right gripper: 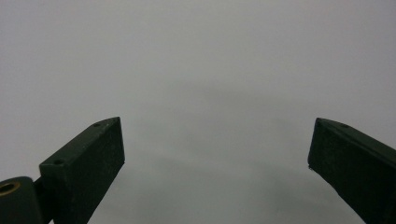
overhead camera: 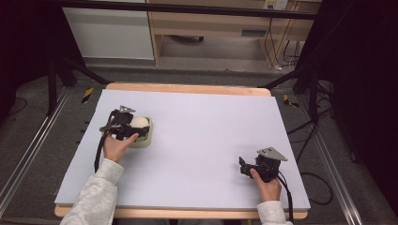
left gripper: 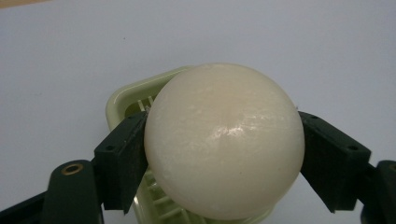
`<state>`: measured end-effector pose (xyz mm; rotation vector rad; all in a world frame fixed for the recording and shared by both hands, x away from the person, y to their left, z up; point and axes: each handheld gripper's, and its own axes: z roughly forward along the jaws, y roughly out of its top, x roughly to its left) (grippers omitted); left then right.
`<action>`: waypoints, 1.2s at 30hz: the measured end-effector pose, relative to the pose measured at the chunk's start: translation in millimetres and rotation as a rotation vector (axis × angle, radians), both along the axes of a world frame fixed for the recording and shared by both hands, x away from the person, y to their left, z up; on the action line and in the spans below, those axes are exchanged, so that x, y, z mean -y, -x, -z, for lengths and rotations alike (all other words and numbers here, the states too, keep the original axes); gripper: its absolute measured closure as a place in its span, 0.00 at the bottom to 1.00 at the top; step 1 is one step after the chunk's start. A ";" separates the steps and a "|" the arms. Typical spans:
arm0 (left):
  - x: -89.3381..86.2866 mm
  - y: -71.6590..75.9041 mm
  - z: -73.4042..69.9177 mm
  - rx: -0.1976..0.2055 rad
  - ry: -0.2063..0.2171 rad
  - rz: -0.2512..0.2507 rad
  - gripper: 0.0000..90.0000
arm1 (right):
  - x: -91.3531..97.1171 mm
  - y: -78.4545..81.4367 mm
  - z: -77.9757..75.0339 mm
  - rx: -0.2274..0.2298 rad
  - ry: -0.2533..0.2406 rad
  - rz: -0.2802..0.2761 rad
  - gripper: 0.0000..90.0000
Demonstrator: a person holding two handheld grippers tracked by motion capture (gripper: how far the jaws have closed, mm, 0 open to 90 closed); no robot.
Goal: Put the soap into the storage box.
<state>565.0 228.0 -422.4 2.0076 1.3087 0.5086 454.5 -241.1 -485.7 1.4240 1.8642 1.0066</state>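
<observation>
Left claw (left gripper: 224, 154) clamped on a cream-white ball (left gripper: 225, 140), both jaws pressed against its sides, right over a pale green slatted dish (left gripper: 122, 100) on the left part of the table (overhead camera: 202, 131). Ball bottom against the slats or just above them, can't tell. Right claw (right gripper: 217, 158) spread wide with nothing between the jaws, well apart near the table's front right corner.

No legible txt, labels or nos. on anything here.

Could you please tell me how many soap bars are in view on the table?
1. The round cream soap bar is clamped in the left tool, right over the pale green soap dish at the table's left side.
</observation>
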 end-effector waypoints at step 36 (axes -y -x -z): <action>-4.2 -16.0 21.4 -0.054 -0.047 -0.023 0.25 | -0.3 -0.3 0.1 -0.003 0.004 -0.005 0.05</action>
